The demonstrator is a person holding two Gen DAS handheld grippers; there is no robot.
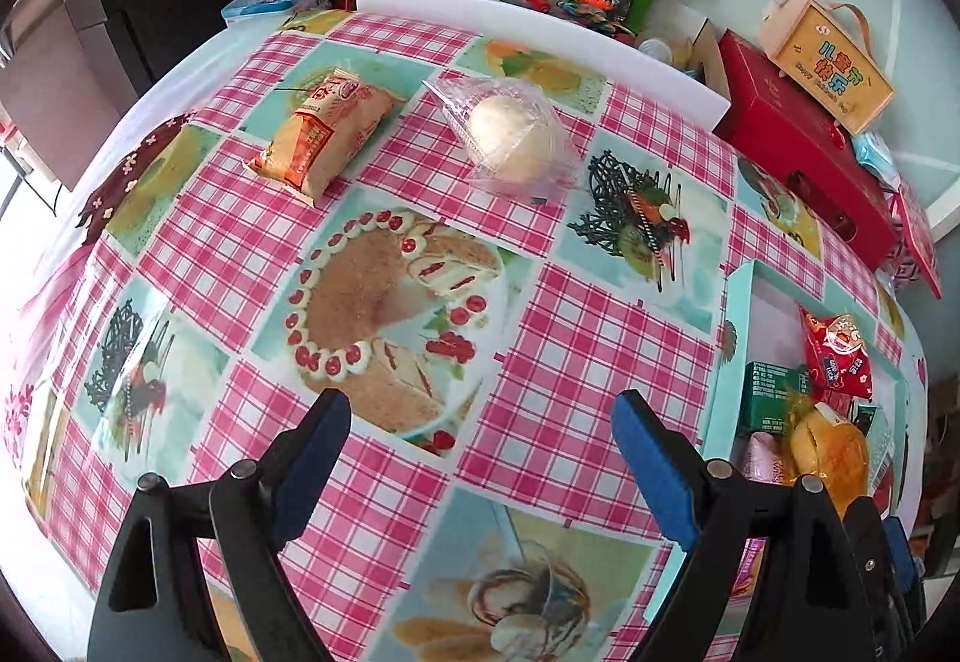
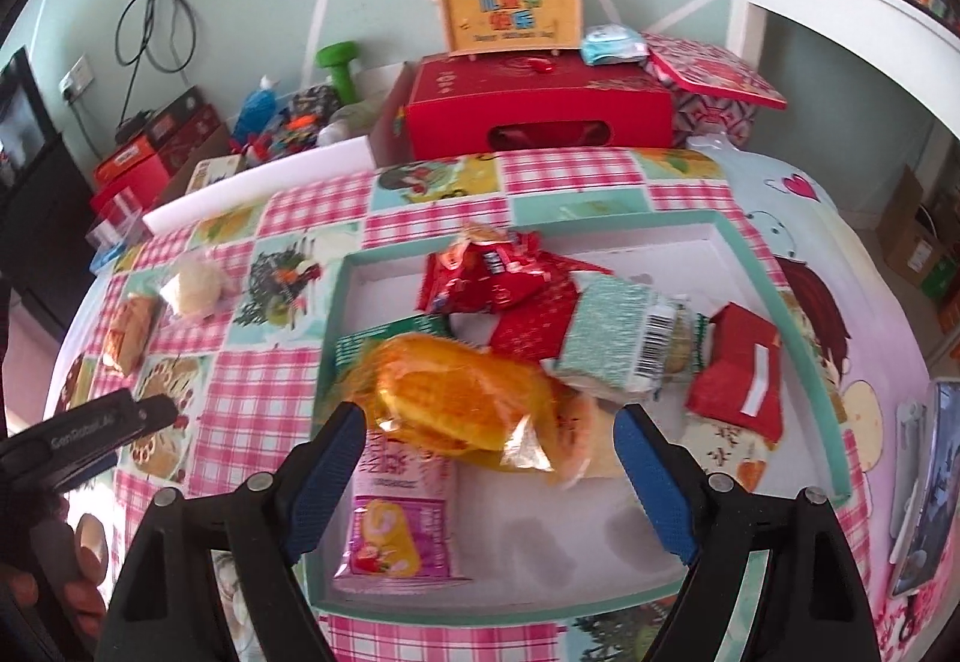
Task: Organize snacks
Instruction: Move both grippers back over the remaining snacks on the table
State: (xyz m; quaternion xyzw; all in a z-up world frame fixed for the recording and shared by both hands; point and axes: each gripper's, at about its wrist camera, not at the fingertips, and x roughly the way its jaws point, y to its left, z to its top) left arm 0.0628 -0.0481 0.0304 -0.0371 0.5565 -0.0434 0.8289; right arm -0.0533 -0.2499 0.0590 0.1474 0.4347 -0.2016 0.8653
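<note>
Two snacks lie loose on the checked tabletop (image 1: 540,422), an orange-wrapped pastry (image 1: 324,134) and, just beside it, a pale round bun in clear wrap (image 1: 510,137), while the rest are piled in the teal-rimmed tray (image 2: 774,266). The likely trouble is the bun's slippery, puffy wrap sliding out of a shallow pinch, or the right gripper (image 2: 492,440) snagging the yellow bread packet (image 2: 456,398) between its spread jaws and dragging it off the heap. The left gripper (image 1: 480,434) hovers above the cloth, jaws wide apart and empty, aimed toward both loose snacks; the right hangs low over the tray.
</note>
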